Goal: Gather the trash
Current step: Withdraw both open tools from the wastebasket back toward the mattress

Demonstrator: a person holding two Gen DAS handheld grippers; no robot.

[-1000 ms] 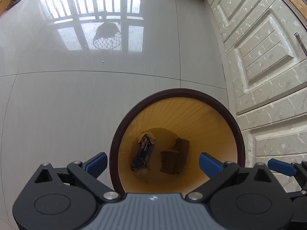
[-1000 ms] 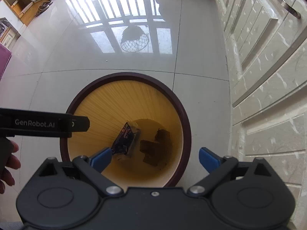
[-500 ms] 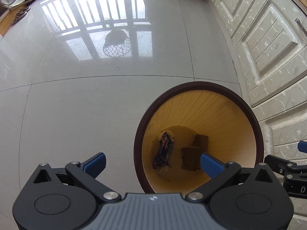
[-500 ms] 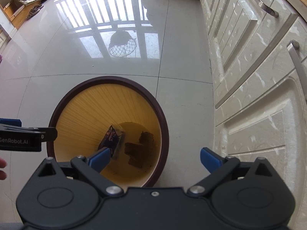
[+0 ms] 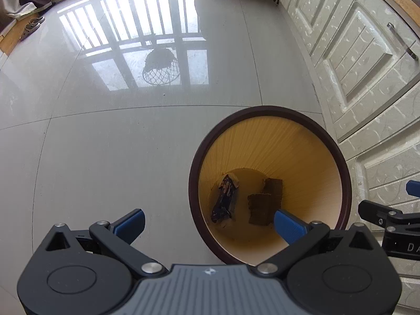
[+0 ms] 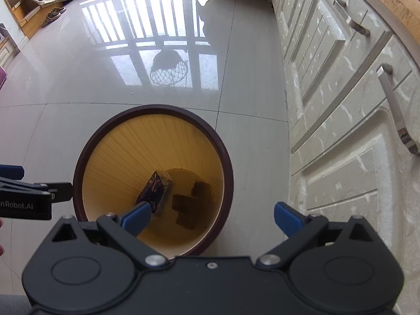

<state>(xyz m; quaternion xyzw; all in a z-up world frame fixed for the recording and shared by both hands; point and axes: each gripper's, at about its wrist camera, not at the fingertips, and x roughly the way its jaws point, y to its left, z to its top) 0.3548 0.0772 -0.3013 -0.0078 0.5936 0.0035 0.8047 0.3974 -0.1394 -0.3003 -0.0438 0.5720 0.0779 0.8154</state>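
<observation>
trash point(image 5: 225, 200) in bin point(image 5: 267, 111); both hand-held grippers wide, empty; drawer handles point(image 6: 396, 110) right view only.

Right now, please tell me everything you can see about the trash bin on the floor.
The trash bin is round and open-topped, with a dark brown rim and a ribbed yellow inside that narrows toward the bottom; it looks like plastic. It stands upright on the glossy tiled floor, beside the white cabinets. At its bottom lie a dark blue wrapper and two brown blocks. Nothing grips it; both tongs hang open above it.
</observation>
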